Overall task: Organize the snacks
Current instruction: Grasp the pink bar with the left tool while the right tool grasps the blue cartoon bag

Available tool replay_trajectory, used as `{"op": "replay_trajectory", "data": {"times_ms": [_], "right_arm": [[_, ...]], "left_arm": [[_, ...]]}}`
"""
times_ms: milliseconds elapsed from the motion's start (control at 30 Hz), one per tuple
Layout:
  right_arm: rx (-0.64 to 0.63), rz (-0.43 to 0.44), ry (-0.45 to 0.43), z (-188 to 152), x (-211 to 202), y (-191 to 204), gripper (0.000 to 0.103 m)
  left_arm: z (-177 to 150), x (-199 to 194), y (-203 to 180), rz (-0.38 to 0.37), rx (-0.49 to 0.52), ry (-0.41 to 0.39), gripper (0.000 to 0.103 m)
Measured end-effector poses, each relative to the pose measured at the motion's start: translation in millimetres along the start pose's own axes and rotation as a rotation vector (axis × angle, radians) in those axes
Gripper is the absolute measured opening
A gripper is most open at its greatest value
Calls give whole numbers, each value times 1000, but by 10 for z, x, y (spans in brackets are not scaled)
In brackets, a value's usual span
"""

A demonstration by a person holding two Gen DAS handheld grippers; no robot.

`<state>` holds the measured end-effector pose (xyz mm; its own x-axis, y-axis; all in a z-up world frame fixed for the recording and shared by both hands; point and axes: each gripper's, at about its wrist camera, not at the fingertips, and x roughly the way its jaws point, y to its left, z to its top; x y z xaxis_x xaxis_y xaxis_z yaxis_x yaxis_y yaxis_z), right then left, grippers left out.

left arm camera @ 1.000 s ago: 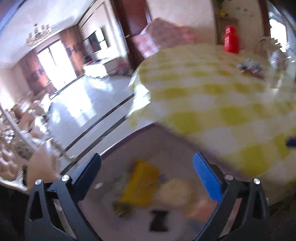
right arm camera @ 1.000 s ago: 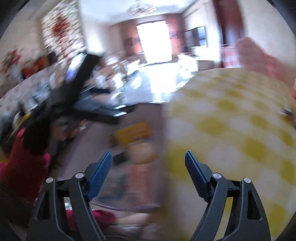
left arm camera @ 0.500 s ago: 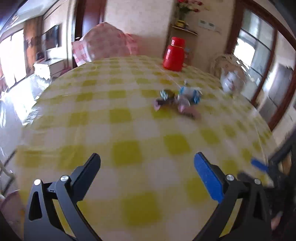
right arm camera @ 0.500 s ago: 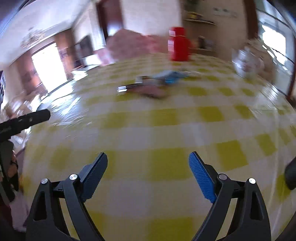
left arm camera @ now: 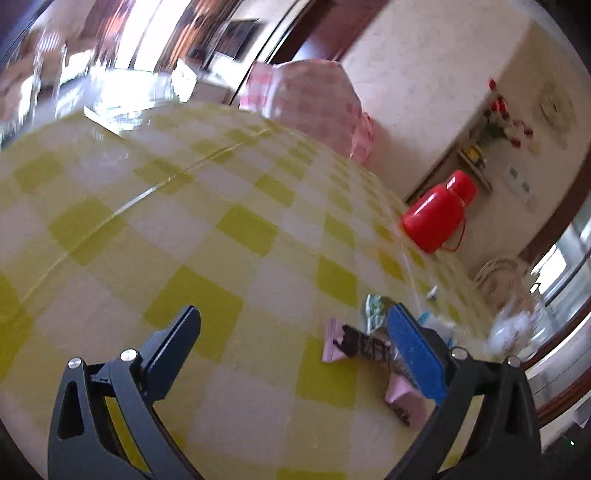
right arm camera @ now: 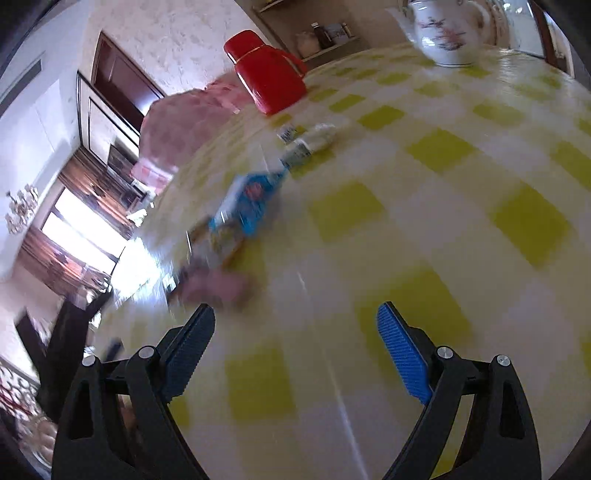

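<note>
Several snack packets lie in a loose cluster on the yellow-and-white checked tablecloth (left arm camera: pixel 229 229). In the left wrist view a pink and dark brown packet (left arm camera: pixel 351 345) lies just left of my right fingertip, with more packets behind it. My left gripper (left arm camera: pixel 295 332) is open and empty above the cloth. In the right wrist view a blue packet (right arm camera: pixel 255 199), a white packet (right arm camera: pixel 314 138) and a blurred pink packet (right arm camera: pixel 218 288) lie ahead to the left. My right gripper (right arm camera: pixel 297 334) is open and empty, the pink packet just beyond its left finger.
A red thermos (left arm camera: pixel 436 218) stands at the far side of the table, also in the right wrist view (right arm camera: pixel 266 74). A white floral teapot (right arm camera: pixel 447 33) stands at the far right. A pink checked chair back (left arm camera: pixel 314 107) is behind the table.
Both grippers have swung from a tray of snacks beside the table to over the table and closer to the packet cluster. Both views are now tilted. Both stay open.
</note>
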<state>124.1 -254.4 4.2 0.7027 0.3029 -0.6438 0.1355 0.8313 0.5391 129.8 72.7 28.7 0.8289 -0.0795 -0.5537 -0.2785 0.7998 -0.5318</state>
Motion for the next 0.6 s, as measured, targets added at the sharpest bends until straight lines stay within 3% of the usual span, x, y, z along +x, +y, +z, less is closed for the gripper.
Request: {"op": "replay_trajectory", "data": {"times_ms": [167, 267, 367, 467, 500, 533, 567, 600], "right_arm": [[105, -20, 23, 536, 714, 319, 87], [128, -105, 51, 677, 1071, 559, 87], [51, -237, 53, 685, 1264, 800, 91], [-110, -365, 74, 626, 1426, 991, 92], [-141, -370, 68, 603, 1426, 993, 90], [-193, -387, 63, 570, 1404, 986, 76], [-228, -384, 59, 545, 1351, 957, 70], [-237, -339, 56, 519, 1234, 860, 64]], "left_arm": [[84, -76, 119, 28, -38, -57, 101], [75, -94, 41, 37, 8, -62, 101], [68, -97, -38, 27, 44, -64, 101], [56, -106, -91, 27, 79, -65, 101], [58, -100, -100, 27, 87, -61, 101], [60, -93, -104, 29, 92, -59, 101], [61, -89, -105, 29, 98, -56, 101], [67, -77, -108, 29, 107, -51, 101]]}}
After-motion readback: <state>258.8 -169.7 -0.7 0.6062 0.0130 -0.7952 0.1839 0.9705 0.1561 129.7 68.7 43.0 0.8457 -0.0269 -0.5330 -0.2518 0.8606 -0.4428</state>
